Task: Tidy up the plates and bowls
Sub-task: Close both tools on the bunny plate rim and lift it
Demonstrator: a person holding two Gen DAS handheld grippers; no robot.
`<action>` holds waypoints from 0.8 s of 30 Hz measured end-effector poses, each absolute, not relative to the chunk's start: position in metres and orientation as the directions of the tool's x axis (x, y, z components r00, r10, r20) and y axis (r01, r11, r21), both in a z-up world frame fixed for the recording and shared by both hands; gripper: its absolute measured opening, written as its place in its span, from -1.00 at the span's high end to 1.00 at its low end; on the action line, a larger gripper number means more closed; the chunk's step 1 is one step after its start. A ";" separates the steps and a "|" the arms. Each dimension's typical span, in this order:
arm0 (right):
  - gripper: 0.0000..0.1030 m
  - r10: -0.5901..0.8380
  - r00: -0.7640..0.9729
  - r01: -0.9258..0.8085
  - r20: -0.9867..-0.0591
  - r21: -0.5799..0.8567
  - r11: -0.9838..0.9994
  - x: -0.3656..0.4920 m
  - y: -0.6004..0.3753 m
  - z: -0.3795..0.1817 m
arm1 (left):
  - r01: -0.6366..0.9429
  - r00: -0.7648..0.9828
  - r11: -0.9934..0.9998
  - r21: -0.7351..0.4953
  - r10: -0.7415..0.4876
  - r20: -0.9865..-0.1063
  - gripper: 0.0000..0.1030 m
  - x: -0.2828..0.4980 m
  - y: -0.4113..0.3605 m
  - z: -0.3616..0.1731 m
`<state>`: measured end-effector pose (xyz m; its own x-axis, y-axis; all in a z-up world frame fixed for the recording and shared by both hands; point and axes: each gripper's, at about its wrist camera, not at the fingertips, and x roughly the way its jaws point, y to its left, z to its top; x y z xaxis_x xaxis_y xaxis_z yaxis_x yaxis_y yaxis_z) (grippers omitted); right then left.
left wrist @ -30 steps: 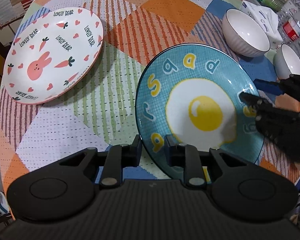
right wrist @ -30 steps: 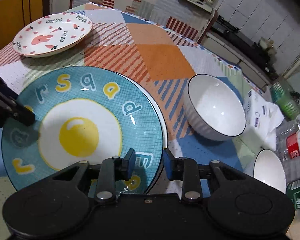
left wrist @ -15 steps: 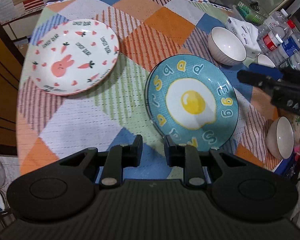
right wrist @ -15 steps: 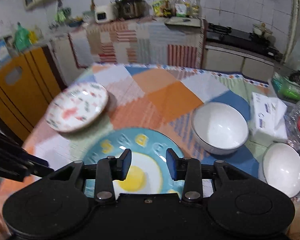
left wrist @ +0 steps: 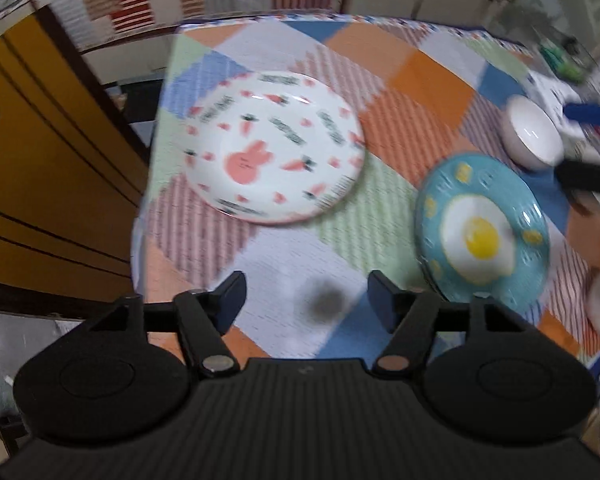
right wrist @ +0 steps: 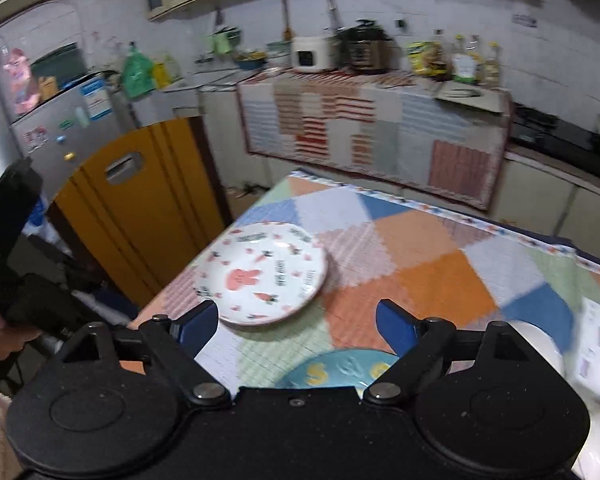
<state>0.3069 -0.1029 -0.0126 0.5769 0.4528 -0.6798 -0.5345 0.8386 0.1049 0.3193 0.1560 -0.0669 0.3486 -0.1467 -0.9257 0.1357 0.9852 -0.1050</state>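
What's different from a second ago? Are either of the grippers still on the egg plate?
No. Both grippers let go of the egg plate and pulled back and up; the left gripper and right gripper now stand open and empty. The egg plate, bunny plate and white bowl stayed on the table.

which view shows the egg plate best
The left wrist view. There the egg plate lies whole on the tablecloth, yolk and rim visible, though blurred. The right wrist view catches only a sliver of its far rim, with a few letters, behind the gripper body.
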 end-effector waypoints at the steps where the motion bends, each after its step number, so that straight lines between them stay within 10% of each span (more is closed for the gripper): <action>1: -0.73 0.459 0.550 -0.547 -0.698 0.115 0.829 0.315 -0.095 -0.015 | 0.118 0.347 0.987 -0.111 -0.146 -0.926 -0.37 0.324 0.163 -0.067; 7: -0.74 0.523 0.492 -0.594 -0.696 0.171 0.786 0.347 -0.066 -0.044 | 0.001 0.459 0.992 -0.130 -0.116 -0.881 -0.59 0.344 0.206 -0.080; 24: -0.57 0.557 0.426 -0.184 -0.713 0.535 0.825 0.452 -0.071 -0.153 | -0.060 0.467 0.979 -0.194 -0.144 -0.872 -0.37 0.406 0.231 -0.175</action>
